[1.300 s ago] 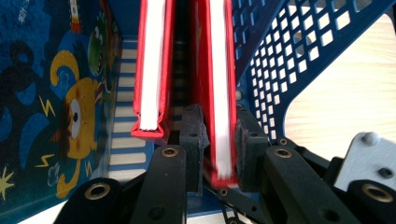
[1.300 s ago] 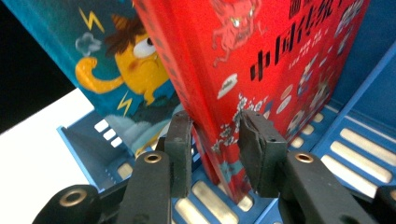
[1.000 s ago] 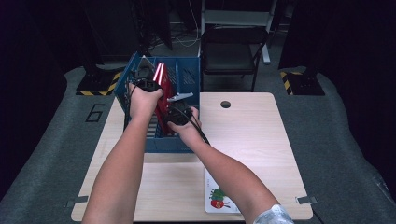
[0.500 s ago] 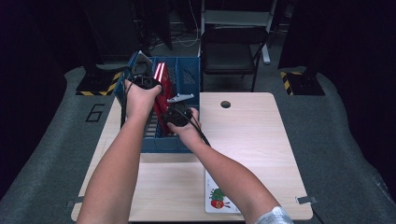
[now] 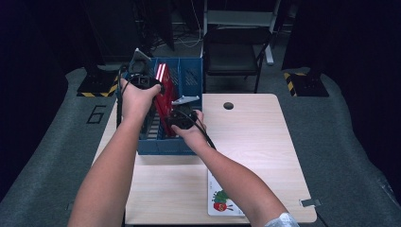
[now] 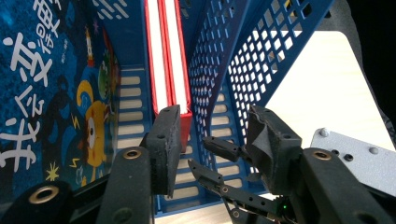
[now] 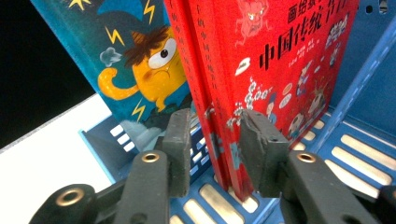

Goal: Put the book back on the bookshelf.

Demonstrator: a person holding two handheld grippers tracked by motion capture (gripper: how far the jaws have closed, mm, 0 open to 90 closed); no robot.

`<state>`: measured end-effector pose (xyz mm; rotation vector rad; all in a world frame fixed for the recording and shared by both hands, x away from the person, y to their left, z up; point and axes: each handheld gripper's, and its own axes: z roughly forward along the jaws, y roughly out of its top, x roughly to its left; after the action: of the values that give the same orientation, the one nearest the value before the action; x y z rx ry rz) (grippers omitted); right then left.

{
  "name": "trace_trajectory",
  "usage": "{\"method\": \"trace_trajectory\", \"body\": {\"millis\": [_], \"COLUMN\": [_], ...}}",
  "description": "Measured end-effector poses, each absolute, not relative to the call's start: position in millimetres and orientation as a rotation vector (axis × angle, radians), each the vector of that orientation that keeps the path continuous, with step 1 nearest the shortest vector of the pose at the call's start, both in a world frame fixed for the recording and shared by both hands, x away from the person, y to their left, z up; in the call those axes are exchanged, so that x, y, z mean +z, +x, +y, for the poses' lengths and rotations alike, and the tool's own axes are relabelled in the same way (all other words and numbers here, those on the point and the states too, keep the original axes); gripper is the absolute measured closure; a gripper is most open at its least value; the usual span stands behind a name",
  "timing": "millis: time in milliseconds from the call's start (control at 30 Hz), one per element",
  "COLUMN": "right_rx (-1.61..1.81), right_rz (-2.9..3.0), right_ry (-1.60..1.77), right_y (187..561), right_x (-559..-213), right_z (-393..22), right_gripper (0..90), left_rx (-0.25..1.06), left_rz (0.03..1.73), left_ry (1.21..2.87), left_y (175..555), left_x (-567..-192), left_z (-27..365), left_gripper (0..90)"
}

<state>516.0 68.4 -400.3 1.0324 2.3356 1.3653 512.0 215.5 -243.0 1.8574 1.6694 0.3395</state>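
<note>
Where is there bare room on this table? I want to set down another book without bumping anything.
The tabletop is bare right of the blue rack, around the round hole and out to the right edge. The near-left corner is open too. It is crowded at the rack, where both hands work on the red book, and by the caterpillar book at the near edge.

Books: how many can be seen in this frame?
3, possibly more hidden. A red book stands in the blue rack between the right gripper's jaws, a blue book stands beside it, and a caterpillar book lies on the table.
</note>
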Motion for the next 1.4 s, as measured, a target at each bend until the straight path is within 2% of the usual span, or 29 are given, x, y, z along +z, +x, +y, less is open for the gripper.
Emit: {"method": "trace_trajectory", "body": {"millis": [533, 800, 1033, 1400], "right_rx": [1.389, 1.416, 1.409, 1.418], "right_rz": [2.335, 2.317, 2.337, 2.328], "right_ry": [1.018, 1.042, 1.007, 1.029], "right_y": [490.4, 479.5, 469.8, 452.3], "right_x": [-388.3, -381.8, -381.3, -383.3], "right_z": [49.0, 24.6, 2.8, -21.4], "right_gripper": [48.8, 41.1, 40.7, 40.7], "left_rx": [0.350, 0.342, 0.335, 0.348], "left_rz": [1.584, 1.525, 1.436, 1.392], "left_ry": [1.894, 1.910, 1.950, 1.990], "left_y": [487.6, 471.3, 454.3, 436.4], "left_x": [-242.1, -251.6, -257.3, -281.7], "left_z": [216.4, 217.4, 214.7, 213.7], "left_gripper": [43.3, 40.3, 39.1, 38.1]}}
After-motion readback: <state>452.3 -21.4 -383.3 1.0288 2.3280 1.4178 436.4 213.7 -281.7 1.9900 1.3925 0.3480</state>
